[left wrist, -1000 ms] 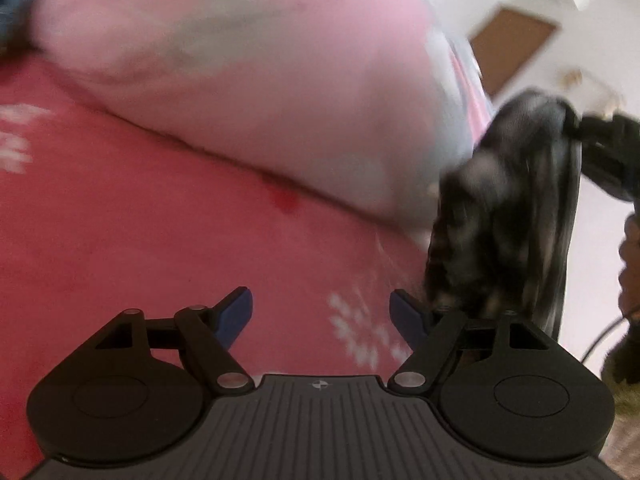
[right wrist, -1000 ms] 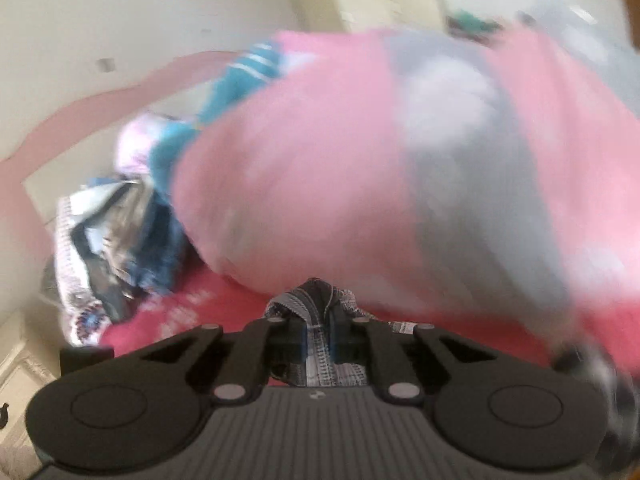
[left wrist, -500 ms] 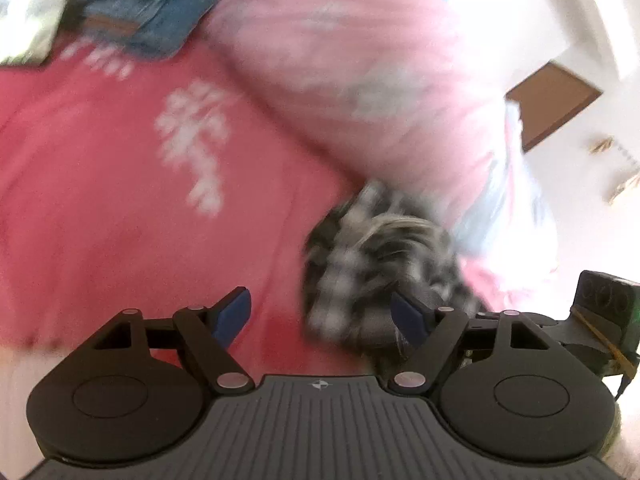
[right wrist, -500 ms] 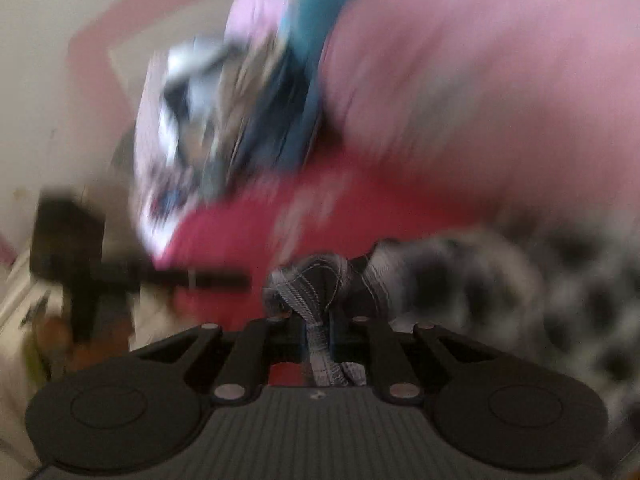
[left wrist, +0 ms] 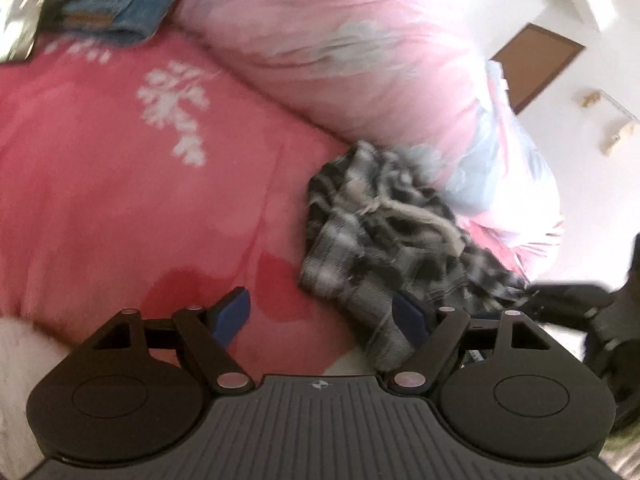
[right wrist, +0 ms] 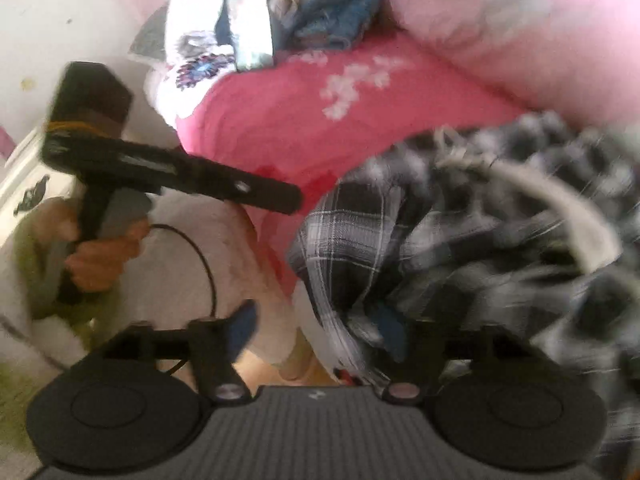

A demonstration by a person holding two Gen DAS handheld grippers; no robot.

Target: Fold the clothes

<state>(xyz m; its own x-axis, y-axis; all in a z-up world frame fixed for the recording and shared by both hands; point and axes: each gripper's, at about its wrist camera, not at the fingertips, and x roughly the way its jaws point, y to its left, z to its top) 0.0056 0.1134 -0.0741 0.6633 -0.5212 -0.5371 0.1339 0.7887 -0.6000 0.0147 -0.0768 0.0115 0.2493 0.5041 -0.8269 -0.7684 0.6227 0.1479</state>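
Dropped from the right claw (right wrist: 320,326), whose jaws are opening with a fold between them, the crumpled plaid garment (left wrist: 384,236) now lies on the red bed (left wrist: 120,184) against a pink duvet (left wrist: 340,52). Left claw (left wrist: 322,314) gapes wide, empty. Only the right view shows the person's hand (right wrist: 100,256).

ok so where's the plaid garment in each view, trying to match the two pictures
Left wrist view: the plaid garment lies crumpled right of centre on the red sheet, against the pink duvet.
Right wrist view: it fills the lower right, blurred.
Shared landmark: the white flower print on the sheet, left of and above the garment in both.
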